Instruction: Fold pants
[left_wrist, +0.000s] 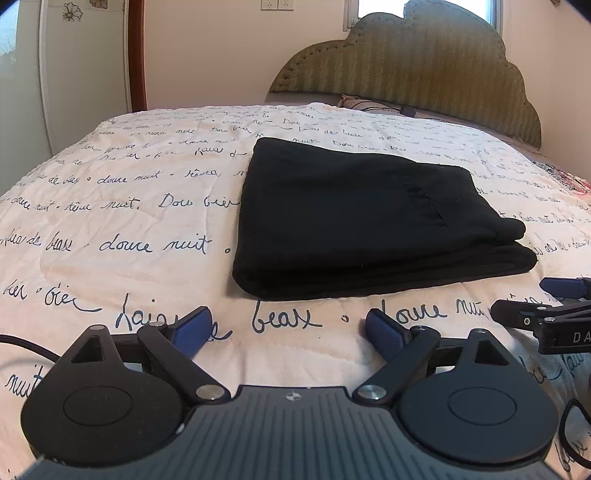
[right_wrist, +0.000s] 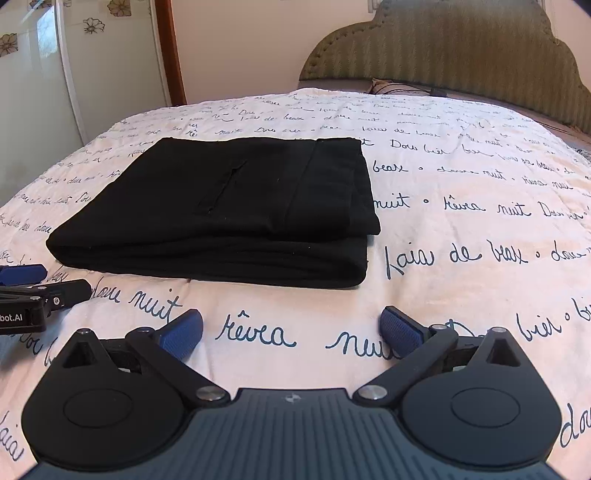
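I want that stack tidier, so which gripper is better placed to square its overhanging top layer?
Probably right gripper: the folded black fabric pants overhang at the corner nearest it, and it is open. The left gripper faces the neater corner.

Folded pants lie on the bedspread, headboard behind.

The left gripper is built from a dark grey ribbed body flanked by two round black discs. Black link arms, pinned with silver screws, carry blue textured pads. A small white emblem is printed at the body's front edge, and a black cable is seen beside it. The right gripper is made alike; white lettering is borne on each side.
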